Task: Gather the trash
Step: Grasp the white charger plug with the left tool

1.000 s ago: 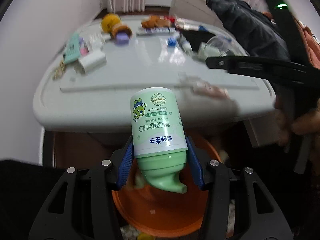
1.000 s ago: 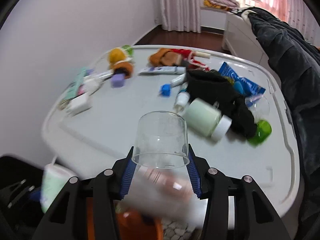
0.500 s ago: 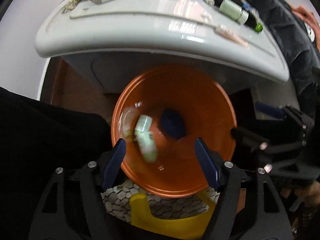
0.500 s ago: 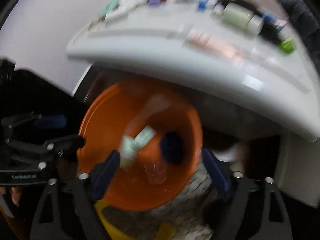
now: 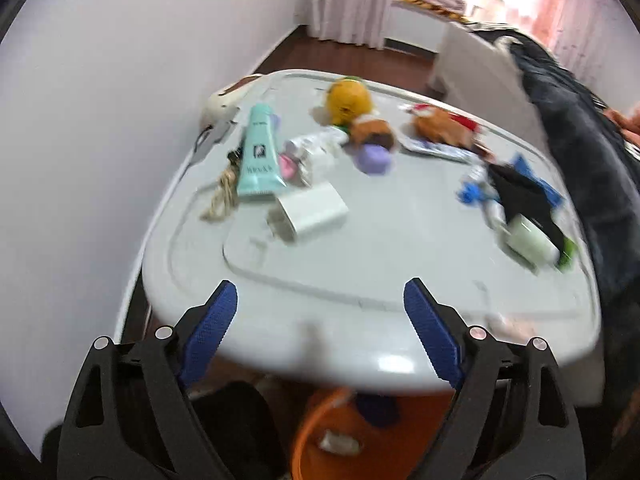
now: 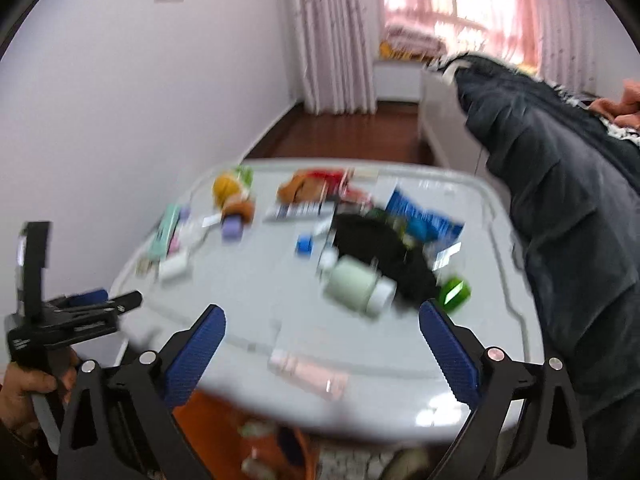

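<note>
- your left tongs (image 5: 320, 300) and right tongs (image 6: 322, 326) have just been opening; both gape wide with nothing between them.
- trash sits in the orange bin (image 5: 320, 440) under the bench (image 5: 360, 280) edge; a pale green bottle (image 6: 354, 286) lies on the bench.

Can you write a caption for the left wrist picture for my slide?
Left gripper, jaws open and empty, above a cluttered grey table, orange bin below.

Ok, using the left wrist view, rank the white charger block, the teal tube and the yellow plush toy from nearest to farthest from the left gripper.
1. White charger block, nearest the left gripper, mid-table.
2. Teal tube, farther back, toward the left edge.
3. Yellow plush toy, farthest, at the table's far side.
</note>
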Tool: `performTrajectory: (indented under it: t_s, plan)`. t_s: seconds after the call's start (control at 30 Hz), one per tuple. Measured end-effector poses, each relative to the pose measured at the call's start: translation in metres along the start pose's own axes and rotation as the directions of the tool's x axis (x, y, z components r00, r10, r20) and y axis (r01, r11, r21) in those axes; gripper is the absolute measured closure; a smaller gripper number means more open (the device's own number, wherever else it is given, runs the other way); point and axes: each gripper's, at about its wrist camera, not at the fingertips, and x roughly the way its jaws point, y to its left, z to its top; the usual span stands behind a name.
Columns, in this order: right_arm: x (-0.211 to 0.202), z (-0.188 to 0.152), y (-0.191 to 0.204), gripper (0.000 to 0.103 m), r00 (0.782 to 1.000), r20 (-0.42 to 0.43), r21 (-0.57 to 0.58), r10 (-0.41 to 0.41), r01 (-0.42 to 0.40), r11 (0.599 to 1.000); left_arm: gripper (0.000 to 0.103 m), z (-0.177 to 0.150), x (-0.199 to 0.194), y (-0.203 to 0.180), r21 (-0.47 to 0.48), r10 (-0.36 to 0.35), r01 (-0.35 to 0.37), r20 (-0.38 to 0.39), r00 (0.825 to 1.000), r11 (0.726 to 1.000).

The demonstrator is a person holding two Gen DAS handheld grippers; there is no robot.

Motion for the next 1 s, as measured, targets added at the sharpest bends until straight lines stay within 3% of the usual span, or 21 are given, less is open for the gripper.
performTrajectory:
  t_s: [0.1,0.23,0.43,0.47,0.5,0.7,0.83,0.93,1.0]
  plan:
    - [0.012,-0.014,-0.006,0.007,1.0,0.017,0.011,0.003,-0.003,1.0,0.02,0.018,0.029,0.004,-0.026,0.038,-0.039,-0.03,0.999,0.999]
    - [0.031,-0.025,-0.011,0.007,0.998,-0.061,0.029,0.026,-0.025,0.999,0.02,0.031,0.062,0.0,-0.032,0.091,-0.093,-0.061,0.994,0.995]
    - [0.027,-0.023,-0.024,0.007,0.999,-0.035,0.067,0.015,-0.012,0.998,0.02,0.043,0.101,0.0,-0.044,0.157,-0.161,-0.083,0.984,0.986]
    - [0.028,-0.023,-0.026,0.007,0.999,-0.038,0.072,0.013,-0.011,0.997,0.022,0.043,0.101,-0.001,-0.035,0.169,-0.172,-0.07,0.983,0.985]
    - [0.029,-0.023,-0.027,0.007,0.999,-0.04,0.076,0.009,-0.006,0.997,0.032,0.041,0.099,-0.004,-0.01,0.168,-0.169,-0.036,0.985,0.986]
    - [0.031,-0.021,-0.039,0.007,0.999,-0.044,0.103,-0.011,0.016,0.995,0.032,0.022,0.08,-0.008,0.008,0.102,-0.102,-0.025,0.994,0.995]
    - [0.039,-0.022,-0.053,0.007,0.996,-0.058,0.119,-0.07,0.077,0.99,0.033,0.003,0.055,-0.019,0.037,0.031,-0.031,-0.008,0.999,0.999]
    - [0.06,-0.023,-0.057,0.007,0.982,-0.101,0.073,-0.157,0.165,0.984,0.033,-0.015,0.032,-0.033,0.076,-0.038,0.037,0.013,0.999,0.996]
    - [0.074,-0.021,-0.049,0.007,0.978,-0.143,0.024,-0.15,0.155,0.988,0.033,-0.026,0.019,-0.039,0.099,-0.078,0.076,0.018,0.997,0.992]
